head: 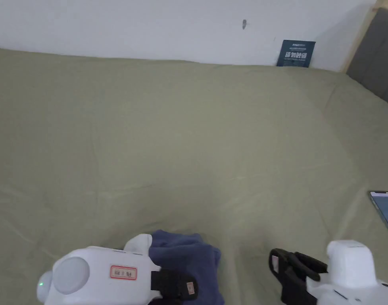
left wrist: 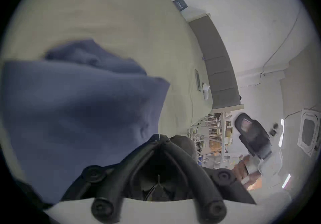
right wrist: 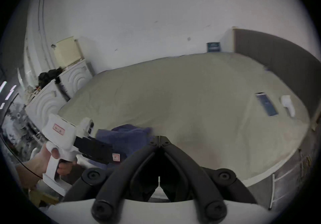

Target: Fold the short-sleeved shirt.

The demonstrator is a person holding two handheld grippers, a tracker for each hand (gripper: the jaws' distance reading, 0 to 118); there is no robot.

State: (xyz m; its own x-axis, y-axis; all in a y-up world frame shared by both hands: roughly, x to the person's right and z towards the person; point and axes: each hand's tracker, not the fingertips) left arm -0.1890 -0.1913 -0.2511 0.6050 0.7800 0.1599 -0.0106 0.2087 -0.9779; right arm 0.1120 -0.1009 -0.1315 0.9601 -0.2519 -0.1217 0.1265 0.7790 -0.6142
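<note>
Gripping a bunched fold of the blue short-sleeved shirt (head: 189, 258), left gripper (left wrist: 159, 138) jaws closed on cloth at the near edge of the bed (head: 189, 131), probably to carry it onto the sheet for spreading. Right gripper (right wrist: 159, 138) closed on nothing, held just beside, likely waiting to take a second corner. Farther right, a phone (head: 385, 210) lying on the sheet; farther still, a dark sign (head: 295, 53) against the wall.

A phone (head: 385, 210) lies on the olive bedsheet (head: 189, 139) near a headboard (head: 377, 55).
</note>
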